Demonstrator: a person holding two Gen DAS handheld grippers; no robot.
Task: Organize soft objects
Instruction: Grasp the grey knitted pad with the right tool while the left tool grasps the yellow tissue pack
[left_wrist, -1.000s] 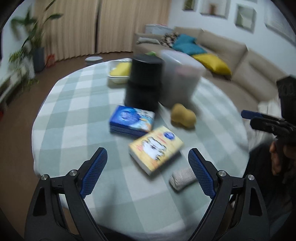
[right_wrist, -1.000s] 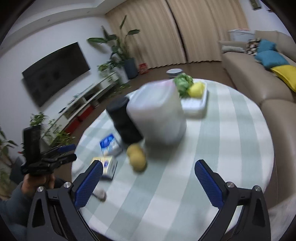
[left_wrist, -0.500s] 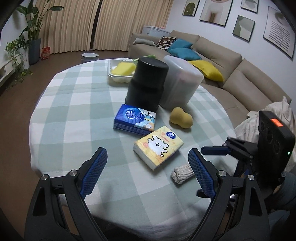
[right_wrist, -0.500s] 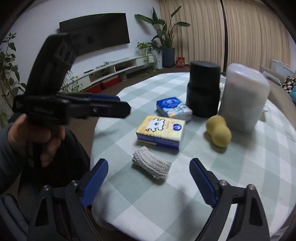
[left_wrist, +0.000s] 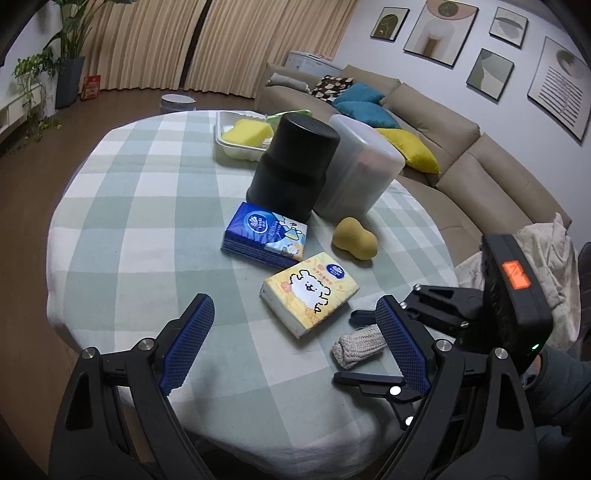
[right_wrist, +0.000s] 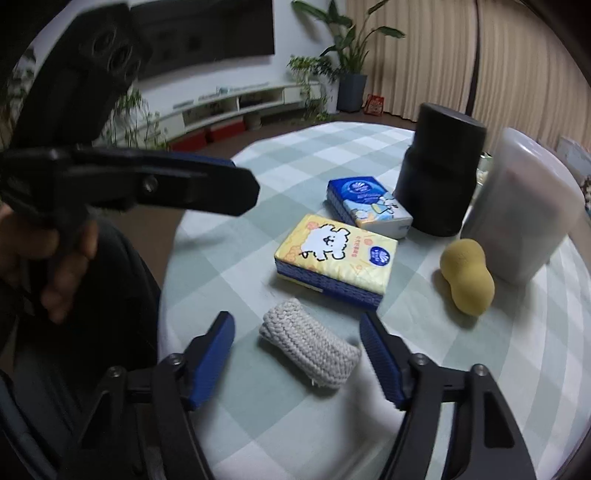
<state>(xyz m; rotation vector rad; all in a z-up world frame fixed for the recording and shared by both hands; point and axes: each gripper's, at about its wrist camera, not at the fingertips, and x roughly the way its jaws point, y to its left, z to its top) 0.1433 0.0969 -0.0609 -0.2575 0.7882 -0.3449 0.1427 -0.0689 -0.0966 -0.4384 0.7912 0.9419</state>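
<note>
Right claw (right_wrist: 297, 358) spread wide around the knitted roll (right_wrist: 309, 348), not touching it.
Left claw (left_wrist: 295, 347) gapes too, holding nothing; roll lies on the worktop (left_wrist: 140, 206) beside the yellow tissue pack (right_wrist: 335, 259).

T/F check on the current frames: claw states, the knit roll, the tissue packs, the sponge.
1. The right claw is open around the grey knit roll. True.
2. The left claw holds the yellow tissue pack. False: it is open and holds nothing.
3. The blue tissue pack lies on top of the yellow one. False: they lie side by side on the tablecloth.
4. The tan sponge lies by the frosted container. True.
</note>
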